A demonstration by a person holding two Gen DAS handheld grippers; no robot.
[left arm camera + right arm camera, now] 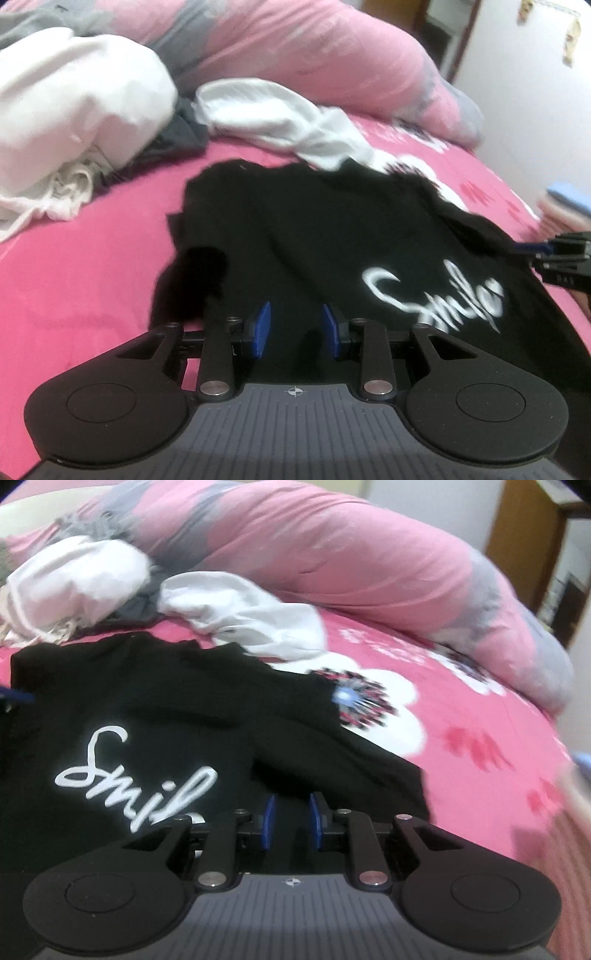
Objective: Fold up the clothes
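Observation:
A black T-shirt with white "Smile" lettering lies spread on the pink bed sheet. My left gripper hovers low over the shirt's near left part. Its blue pads stand apart, with only flat black cloth showing in the gap. The right wrist view shows the same shirt, with my right gripper over its near right part. Those pads are a narrow gap apart and pinch nothing visible. The right gripper also shows at the right edge of the left wrist view. Both views are blurred by motion.
Behind the shirt lie a crumpled white garment, a larger white pile and a dark grey piece. A rolled pink and grey duvet runs along the back. The sheet carries a white flower print. A blue object sits far right.

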